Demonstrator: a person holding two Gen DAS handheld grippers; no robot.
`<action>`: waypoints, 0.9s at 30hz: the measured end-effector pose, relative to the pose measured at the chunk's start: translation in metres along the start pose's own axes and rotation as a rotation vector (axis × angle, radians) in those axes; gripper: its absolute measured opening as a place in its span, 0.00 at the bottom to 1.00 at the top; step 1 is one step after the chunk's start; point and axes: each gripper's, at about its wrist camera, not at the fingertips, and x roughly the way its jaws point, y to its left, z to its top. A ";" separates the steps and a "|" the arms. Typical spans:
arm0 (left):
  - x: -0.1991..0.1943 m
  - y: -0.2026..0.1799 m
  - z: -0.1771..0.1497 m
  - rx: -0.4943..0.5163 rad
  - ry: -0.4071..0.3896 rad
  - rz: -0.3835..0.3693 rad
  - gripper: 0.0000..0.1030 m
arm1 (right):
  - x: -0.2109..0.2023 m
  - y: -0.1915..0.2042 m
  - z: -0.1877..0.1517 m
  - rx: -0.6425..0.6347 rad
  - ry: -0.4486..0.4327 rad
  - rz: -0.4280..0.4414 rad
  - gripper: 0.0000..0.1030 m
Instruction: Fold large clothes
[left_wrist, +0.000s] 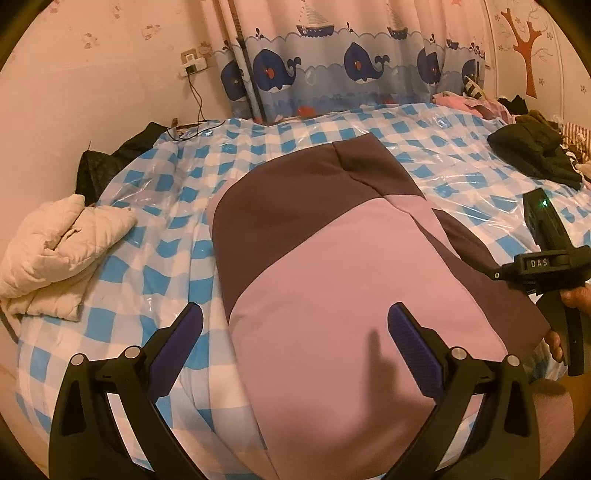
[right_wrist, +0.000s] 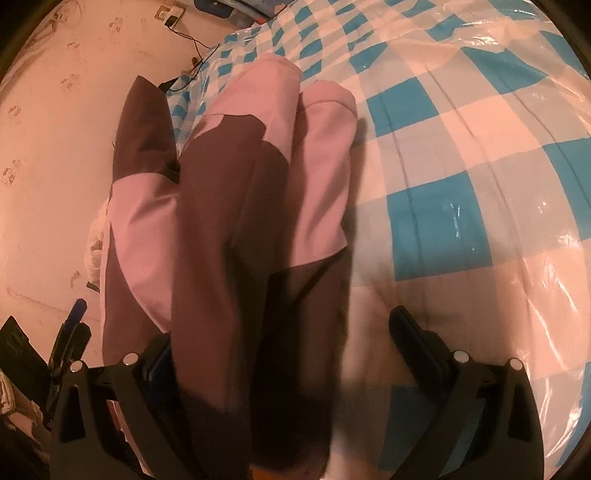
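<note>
Right wrist view: garment (right_wrist: 229, 229) hides the blurred, wide-spread right claw's (right_wrist: 280, 343) left finger; left claw (left_wrist: 295, 332) gapes empty.

A home bedroom, likely a child's: a bed (left_wrist: 173, 206) with a blue-and-white checked cover under clear plastic. Behind the bed hangs a whale-and-sailboat curtain (left_wrist: 332, 70); clothes heaps (left_wrist: 532, 151) lie on its far right; patterned pink wallpaper (left_wrist: 92, 74) beside it.
</note>
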 end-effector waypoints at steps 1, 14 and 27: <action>0.000 0.000 0.000 0.002 -0.002 0.002 0.94 | 0.000 -0.001 0.000 -0.002 0.000 -0.001 0.93; -0.013 -0.003 0.006 -0.008 -0.006 -0.011 0.94 | -0.029 0.022 -0.001 -0.099 -0.053 -0.159 0.93; -0.033 0.019 0.001 -0.217 0.166 -0.207 0.94 | -0.122 0.156 -0.055 -0.384 -0.339 -0.335 0.93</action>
